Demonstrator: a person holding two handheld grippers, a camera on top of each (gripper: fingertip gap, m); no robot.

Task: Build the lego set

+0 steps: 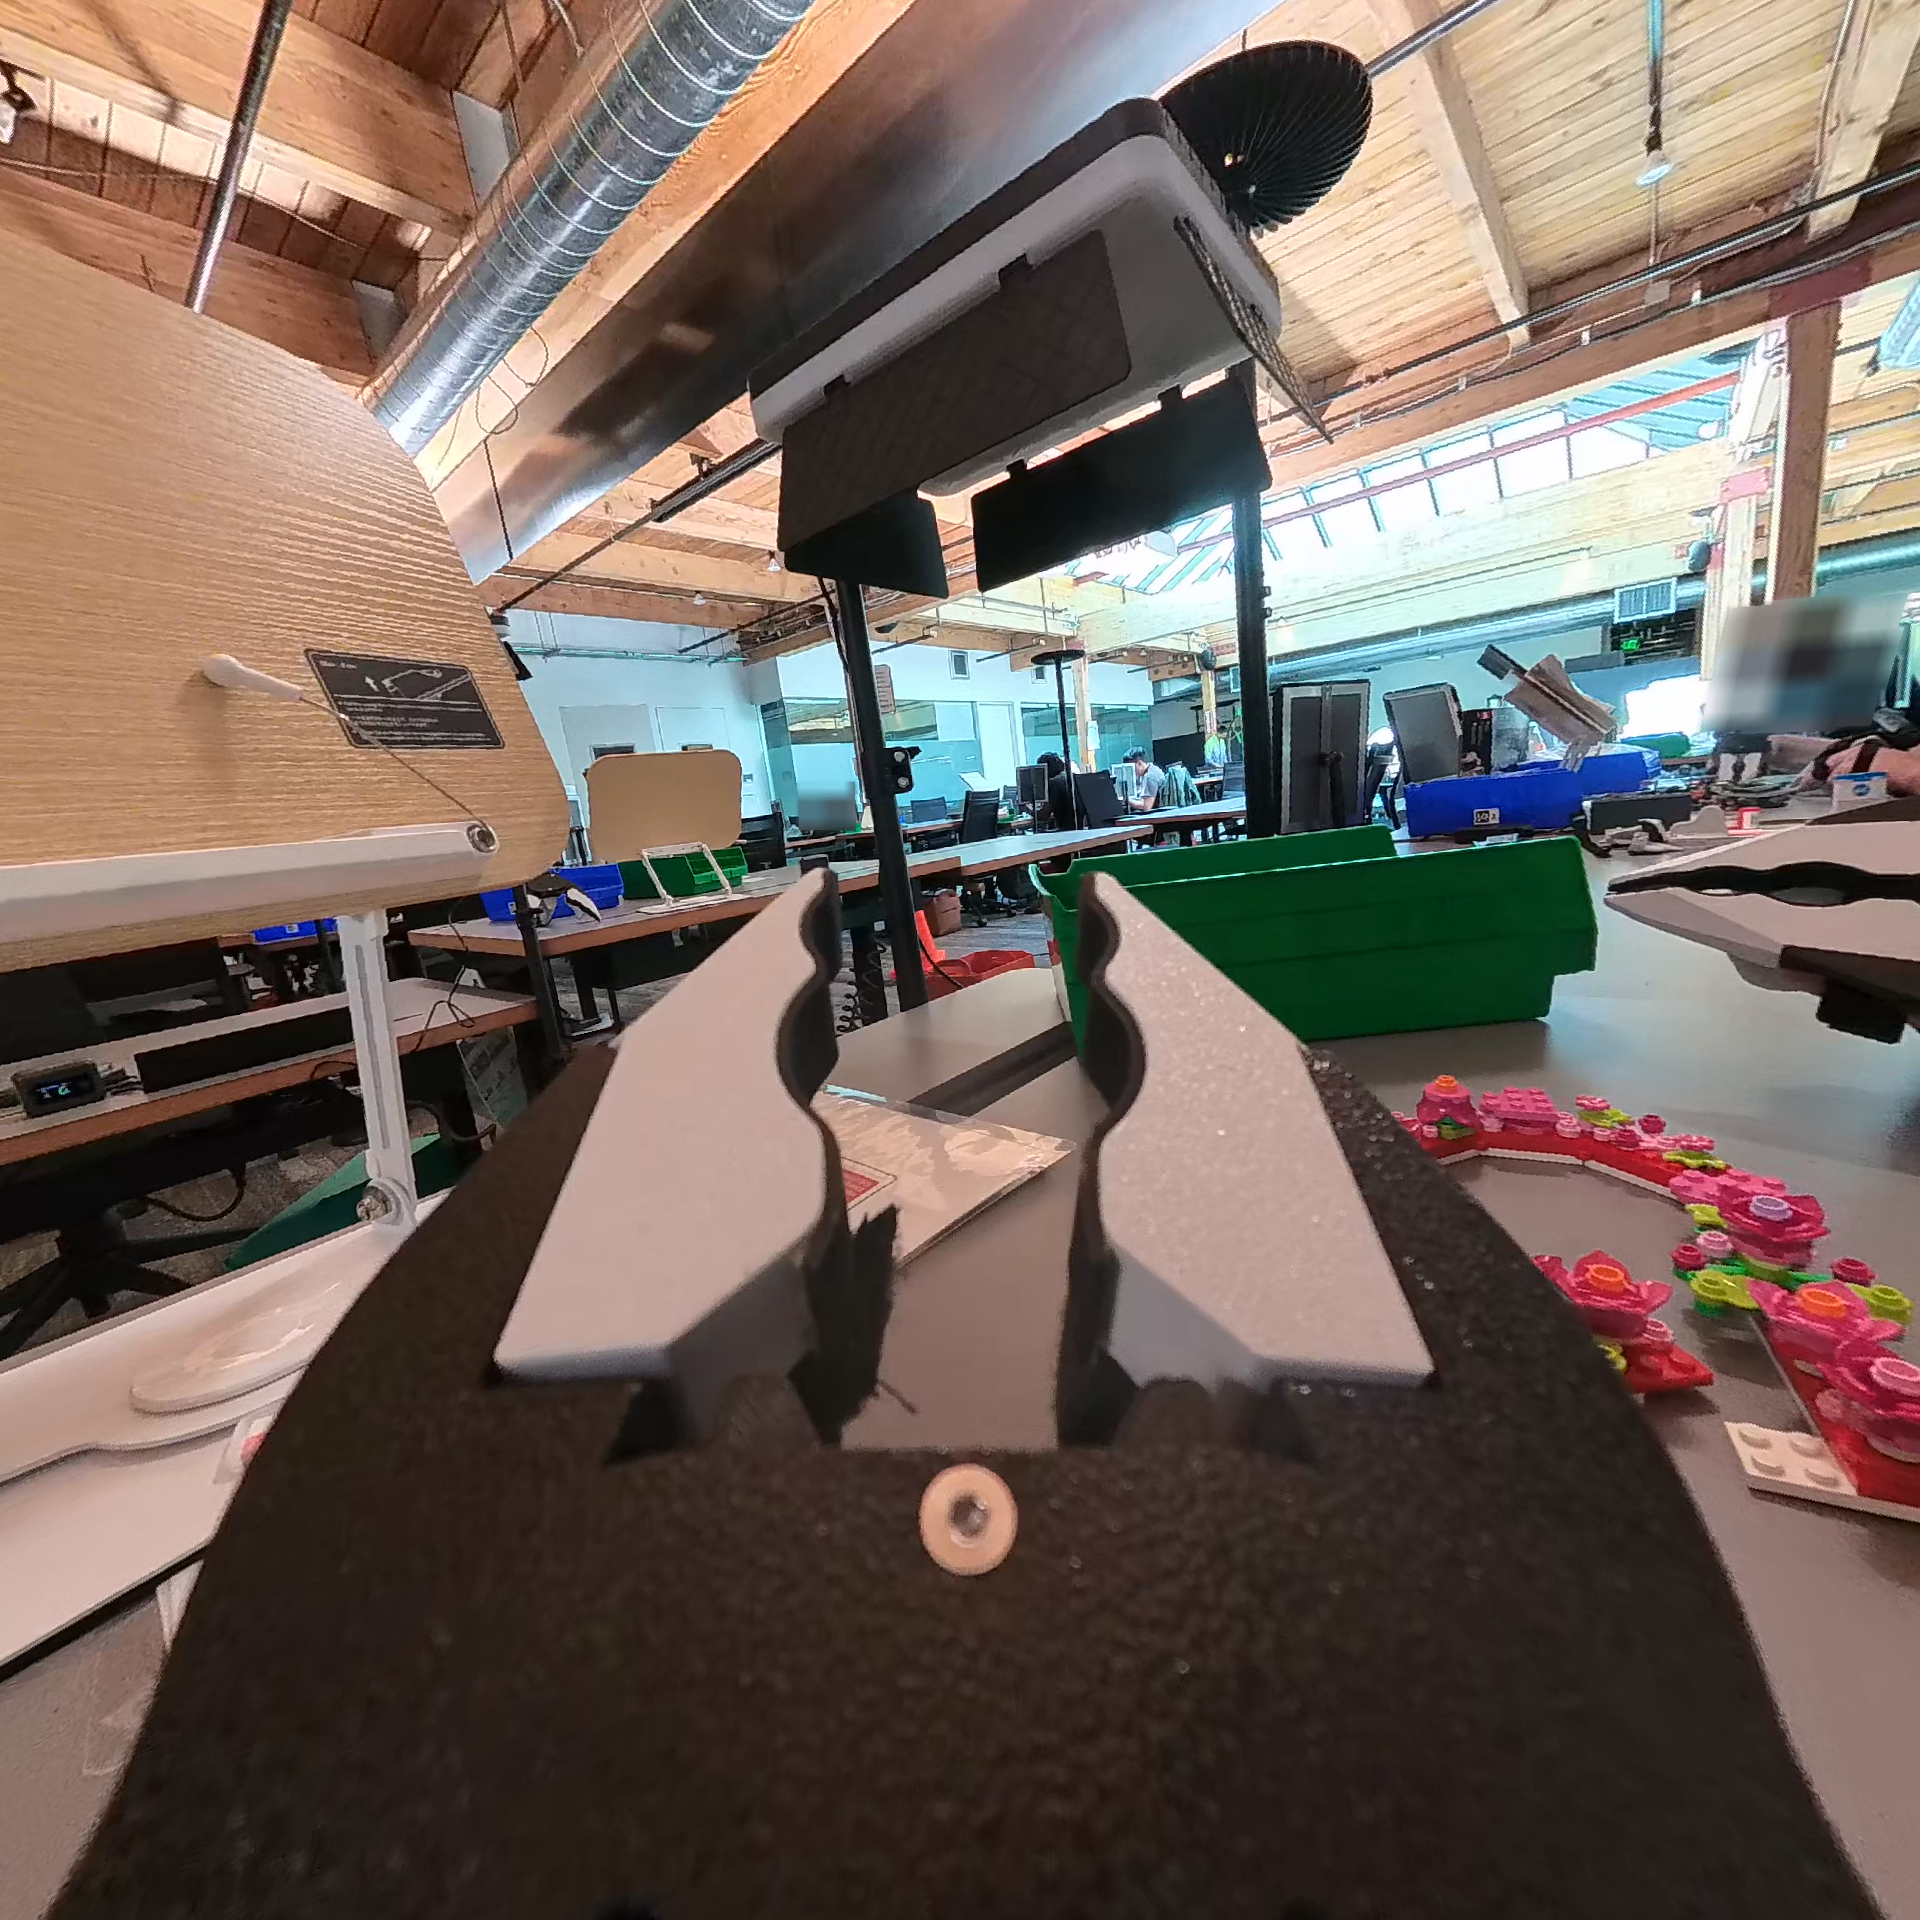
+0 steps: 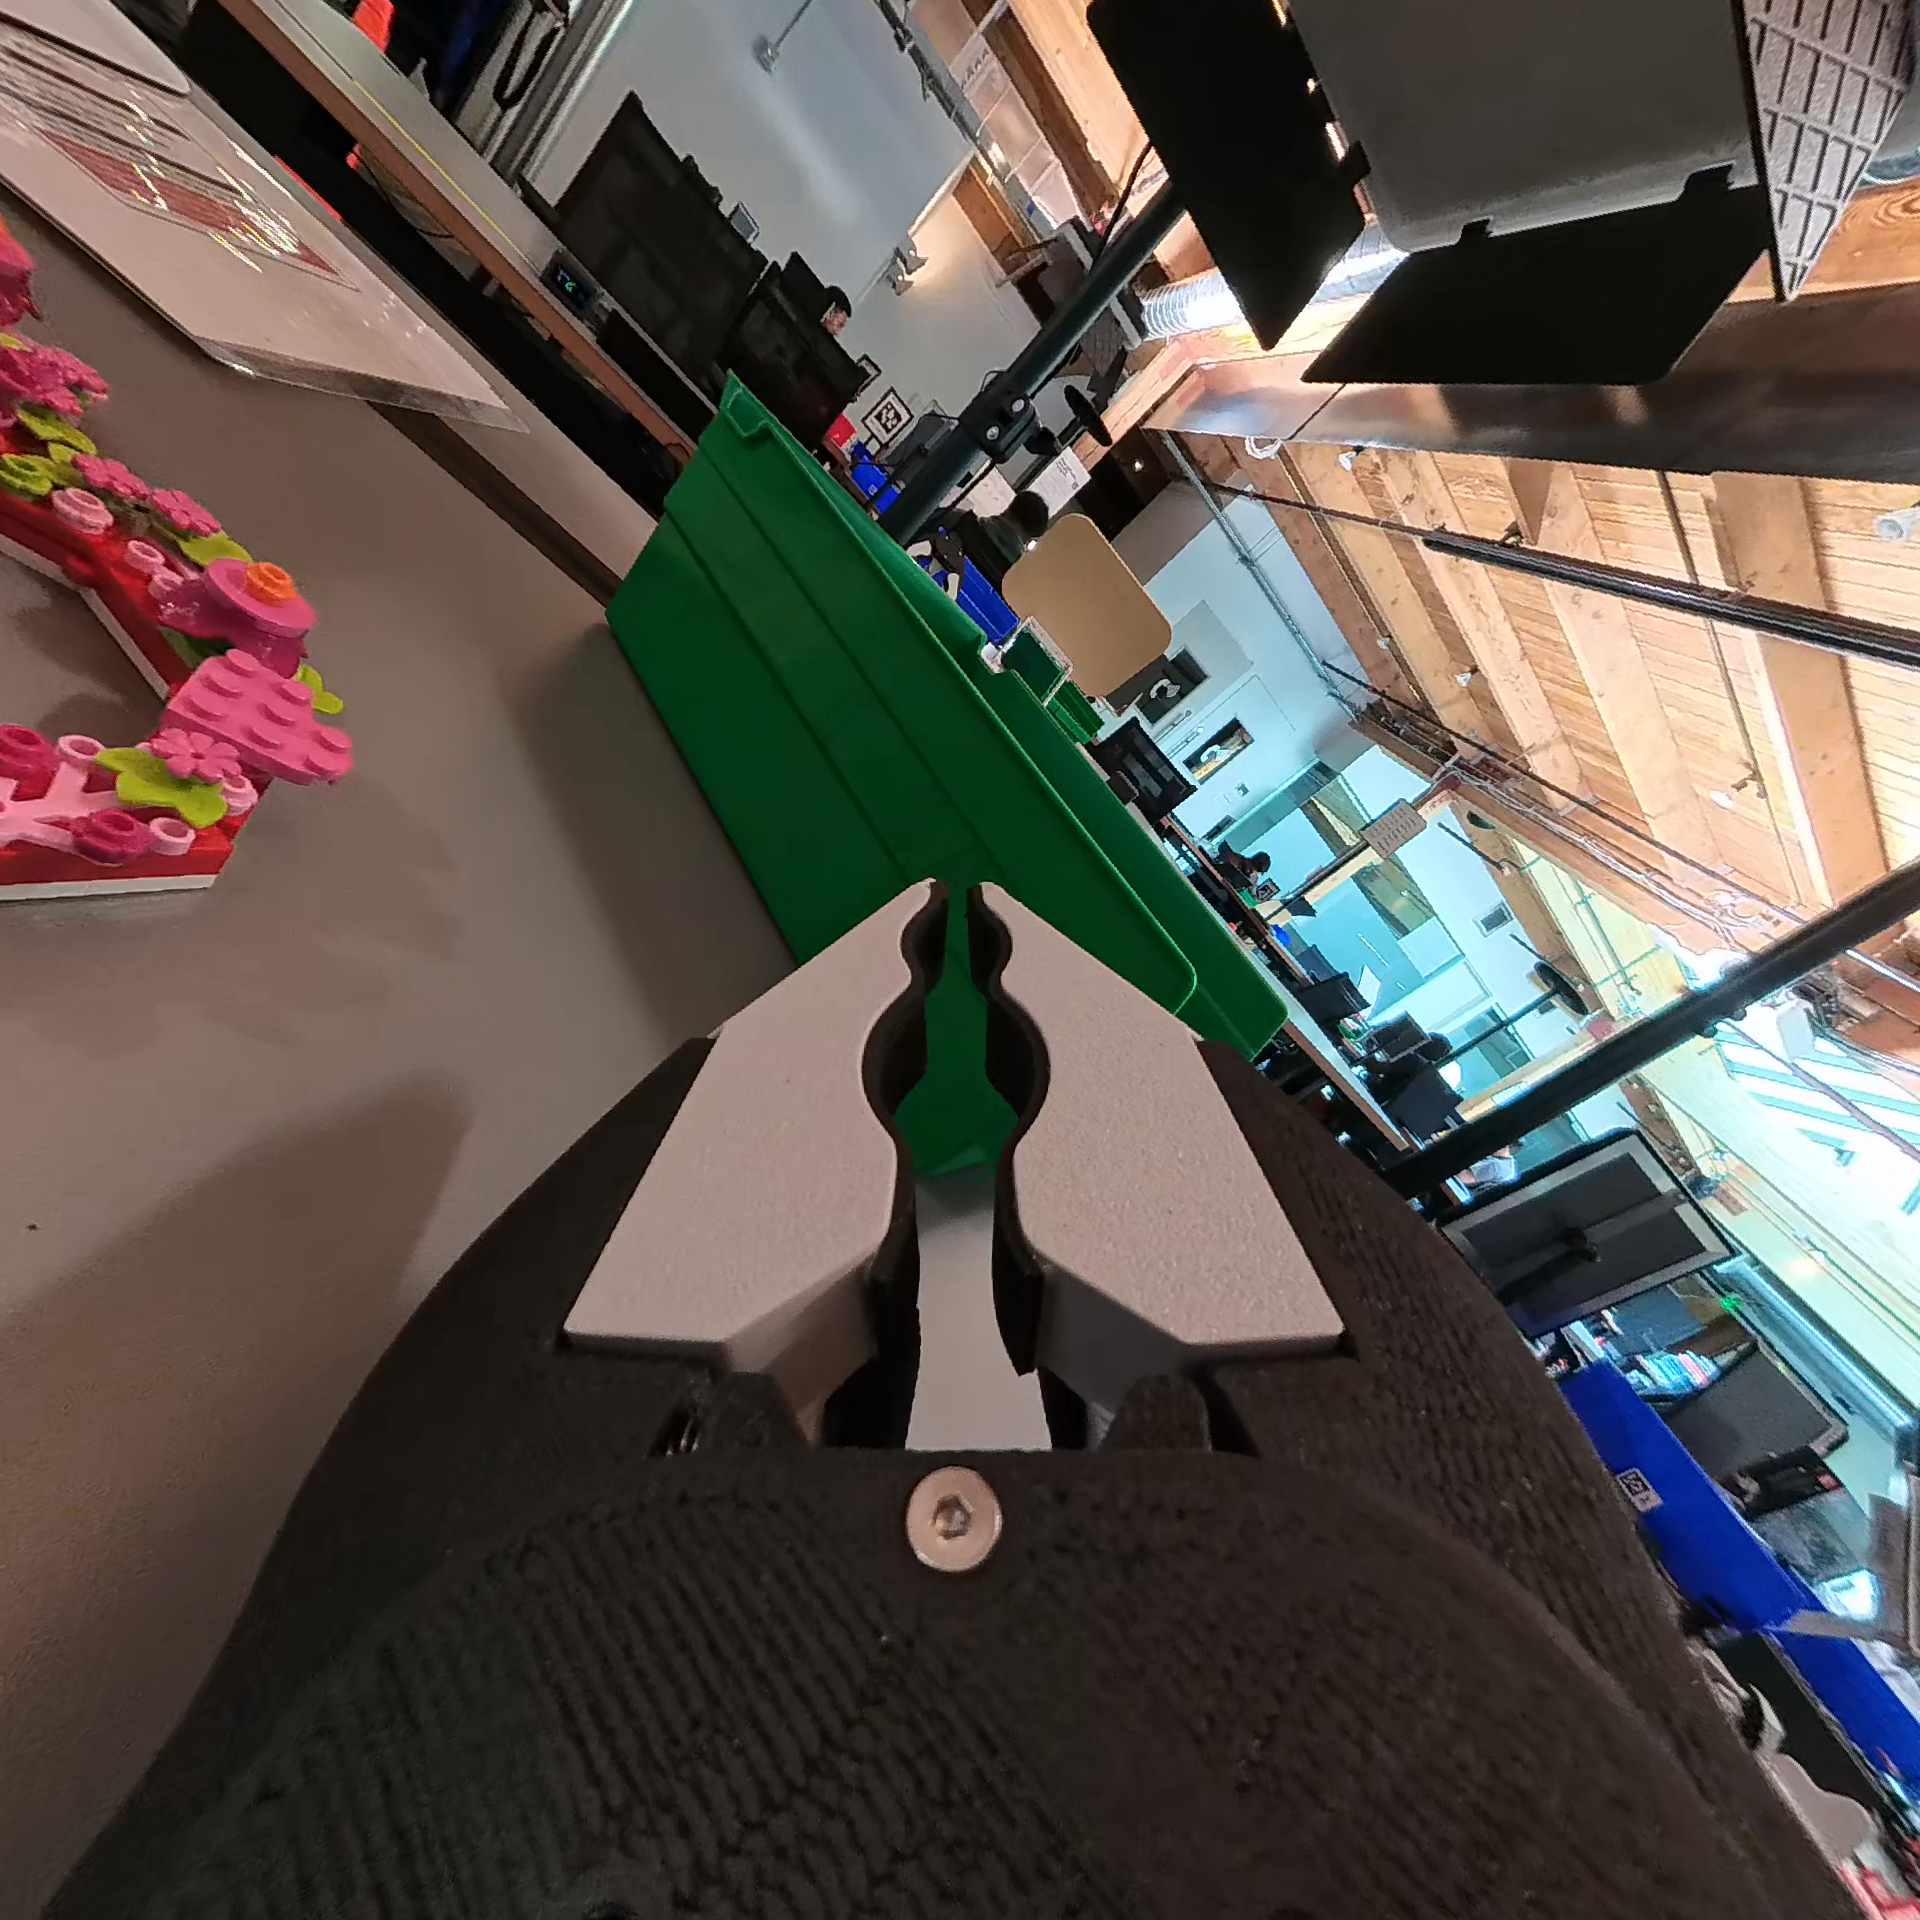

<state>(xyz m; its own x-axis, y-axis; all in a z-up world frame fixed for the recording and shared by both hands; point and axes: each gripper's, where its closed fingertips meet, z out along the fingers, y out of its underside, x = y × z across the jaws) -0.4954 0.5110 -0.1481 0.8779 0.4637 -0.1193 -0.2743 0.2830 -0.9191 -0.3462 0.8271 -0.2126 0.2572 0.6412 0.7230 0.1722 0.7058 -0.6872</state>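
**Both grippers empty above table; lego set untouched**

Left gripper (image 1: 956, 904): the jaws are spread, with a wide gap from base to tips. Nothing sits between them. It is held above the grey table (image 1: 1662, 1070), pointing toward the far edge.

Right gripper (image 2: 954, 888): the jaws are pressed almost together, with only a thin slit at the tips, and they grip nothing. Its view is rolled steeply. In the left wrist view this gripper (image 1: 1631, 883) enters from the right edge, above the table, with the same narrow slit between its jaws.

Lego set (image 1: 1704, 1236): a partly built curved red base carrying pink flowers, lime leaves and orange centres. It lies on the table between the two grippers, to the right of the left gripper and to the left of the right gripper (image 2: 156, 665). Neither gripper touches it. A white plate (image 1: 1787, 1455) adjoins its near end.

Green bin (image 1: 1340, 935): it stands toward the far edge, beyond both grippers and apart from the set.

A clear-covered sheet (image 1: 956, 1164) lies flat on the table beyond the left gripper's jaws. A lamp (image 1: 1018, 374) hangs on two black poles above the far edge. A wooden board (image 1: 208, 644) on a white stand rises off the table's left side.
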